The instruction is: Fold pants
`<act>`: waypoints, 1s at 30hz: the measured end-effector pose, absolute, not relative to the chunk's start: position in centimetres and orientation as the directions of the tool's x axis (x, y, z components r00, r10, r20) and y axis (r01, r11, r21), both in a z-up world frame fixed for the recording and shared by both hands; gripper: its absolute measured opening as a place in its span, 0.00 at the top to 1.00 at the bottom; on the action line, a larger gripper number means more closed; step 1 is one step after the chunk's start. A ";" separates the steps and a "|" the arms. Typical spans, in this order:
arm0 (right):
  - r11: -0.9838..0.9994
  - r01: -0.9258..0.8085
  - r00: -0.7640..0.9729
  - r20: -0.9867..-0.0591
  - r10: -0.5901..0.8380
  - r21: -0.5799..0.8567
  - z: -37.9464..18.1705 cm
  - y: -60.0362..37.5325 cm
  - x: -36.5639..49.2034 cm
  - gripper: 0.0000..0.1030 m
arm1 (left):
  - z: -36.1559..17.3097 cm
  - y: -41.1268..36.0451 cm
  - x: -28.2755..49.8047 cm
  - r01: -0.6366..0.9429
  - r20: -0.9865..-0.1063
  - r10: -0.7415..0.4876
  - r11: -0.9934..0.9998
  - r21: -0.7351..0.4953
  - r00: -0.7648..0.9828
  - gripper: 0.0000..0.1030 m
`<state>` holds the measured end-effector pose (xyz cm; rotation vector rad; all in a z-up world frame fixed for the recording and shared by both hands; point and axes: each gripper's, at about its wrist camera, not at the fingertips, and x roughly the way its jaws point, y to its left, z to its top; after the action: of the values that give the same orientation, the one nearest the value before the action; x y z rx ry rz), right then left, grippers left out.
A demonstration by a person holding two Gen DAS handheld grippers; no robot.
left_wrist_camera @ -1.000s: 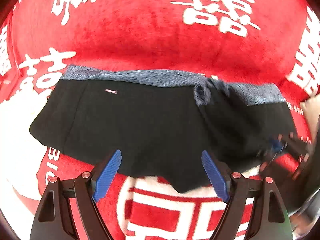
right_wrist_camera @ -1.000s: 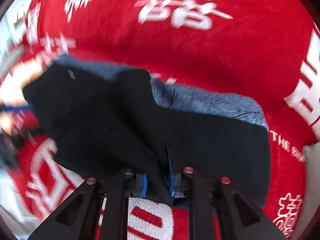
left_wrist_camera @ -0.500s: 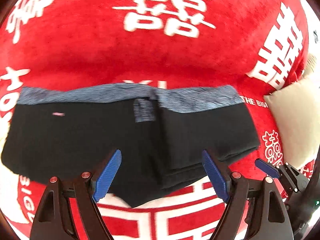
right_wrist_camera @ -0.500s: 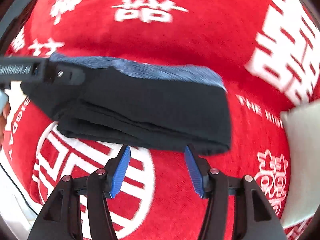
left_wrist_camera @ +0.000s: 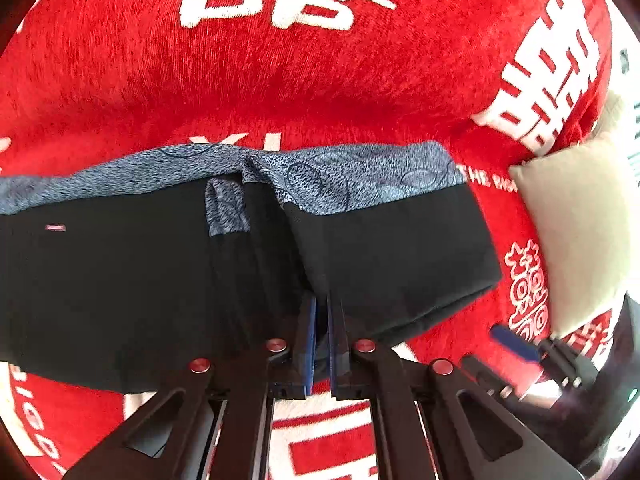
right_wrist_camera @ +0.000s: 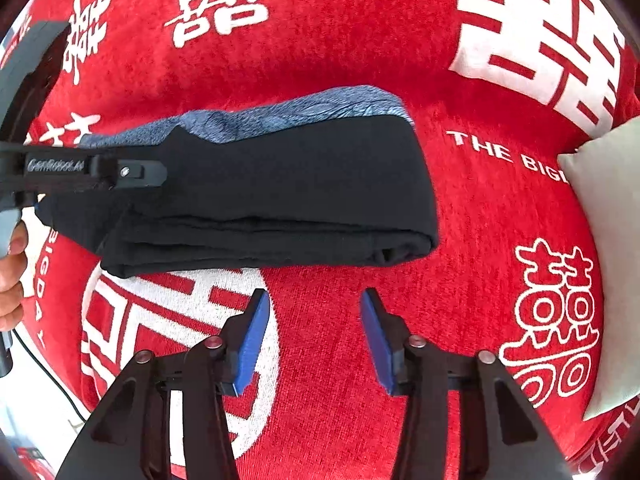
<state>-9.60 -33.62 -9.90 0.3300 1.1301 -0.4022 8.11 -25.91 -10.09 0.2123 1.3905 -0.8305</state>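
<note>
A: In the left wrist view, the left gripper (left_wrist_camera: 320,320) stands at the bottom centre of the frame. Its two blue pads are pressed together and they pinch the near edge of the pants (left_wrist_camera: 160,272)

B: So it is clenched on the cloth?

A: Yes, black fabric sits between the pads. From there the pants spread across the middle of the frame, from the left edge to right of centre. The grey-blue patterned waistband (left_wrist_camera: 360,176) runs along their upper edge, and a fold of cloth rises toward it just above the gripper

B: And the right gripper?

A: In the right wrist view, the right gripper (right_wrist_camera: 316,332) is at the bottom centre, its jaws apart and closing. Between them I see only the red blanket (right_wrist_camera: 340,380), no cloth. The folded pants (right_wrist_camera: 280,200) lie just above it, in the middle left of the frame, in several layers, apart from the pads

B: What is around them?

A: The blanket, with white characters, covers nearly everything. A pale cushion (right_wrist_camera: 612,240) lies at the right edge. At the left edge a hand (right_wrist_camera: 12,276) holds the left gripper's handle, and this gripper reaches onto the pants
</note>
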 end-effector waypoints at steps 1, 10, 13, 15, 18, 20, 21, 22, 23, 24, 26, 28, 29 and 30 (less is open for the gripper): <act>0.881 0.471 0.369 -0.918 -0.144 0.052 -9.7 -33.8 -9.7 0.50 | -10.2 -25.6 7.9 0.628 -0.925 -0.377 0.710 -0.319 -0.045 0.94; 0.883 0.464 0.368 -0.923 -0.112 0.078 -9.6 -34.3 -9.9 0.50 | -12.0 -22.8 6.6 0.590 -0.932 -0.362 0.750 -0.300 -0.013 0.94; 0.863 0.495 0.390 -0.913 -0.118 0.100 -8.6 -36.0 -9.9 0.50 | -9.7 -22.8 6.7 0.596 -0.946 -0.317 0.774 -0.215 0.071 0.94; 0.846 0.521 0.405 -0.905 -0.127 0.114 -7.9 -37.6 -9.5 0.50 | -8.6 -22.9 7.0 0.589 -0.944 -0.317 0.782 -0.203 0.095 0.94; 0.826 0.546 0.424 -0.897 -0.127 0.141 -7.3 -40.3 -8.1 0.50 | -7.5 -24.7 7.7 0.603 -0.936 -0.334 0.771 -0.207 0.106 0.94; 0.814 0.554 0.437 -0.894 -0.103 0.177 -7.3 -41.8 -6.8 0.63 | -7.8 -26.7 8.0 0.620 -0.936 -0.335 0.759 -0.199 0.109 0.94; 0.806 0.557 0.439 -0.895 -0.082 0.199 -7.6 -42.6 -6.0 0.69 | -8.3 -27.8 8.1 0.623 -0.937 -0.333 0.757 -0.200 0.103 0.94; 0.795 0.566 0.432 -0.900 -0.062 0.217 -8.1 -43.5 -4.9 0.71 | -8.9 -28.6 8.2 0.623 -0.939 -0.328 0.757 -0.199 0.099 0.94; 0.787 0.576 0.425 -0.903 -0.057 0.221 -8.4 -44.1 -4.0 0.71 | -9.5 -29.2 8.3 0.622 -0.943 -0.316 0.760 -0.189 0.100 0.94; 0.785 0.578 0.424 -0.904 -0.054 0.224 -8.8 -44.7 -2.8 0.71 | -10.2 -29.8 8.4 0.619 -0.949 -0.298 0.766 -0.173 0.104 0.94; 0.797 0.562 0.419 -0.907 -0.046 0.220 -9.4 -45.2 -1.1 0.71 | -11.9 -30.3 8.6 0.608 -0.962 -0.251 0.782 -0.136 0.108 0.94; 0.828 0.526 0.399 -0.916 -0.040 0.193 -10.5 -45.2 1.0 0.71 | -13.1 -30.2 8.9 0.590 -0.968 -0.235 0.796 -0.138 0.090 0.94; 0.848 0.505 0.373 -0.927 -0.049 0.159 -11.4 -45.1 1.9 0.71 | -13.4 -30.1 8.9 0.588 -0.968 -0.237 0.797 -0.141 0.089 0.94; 0.863 0.490 0.342 -0.938 -0.057 0.126 -12.3 -45.2 2.6 0.73 | -13.5 -30.2 8.9 0.588 -0.967 -0.236 0.797 -0.139 0.092 0.94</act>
<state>2.61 -45.19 -12.27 0.4248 1.1763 -0.3701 8.86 -30.15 -13.49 0.3176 1.3481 -0.6270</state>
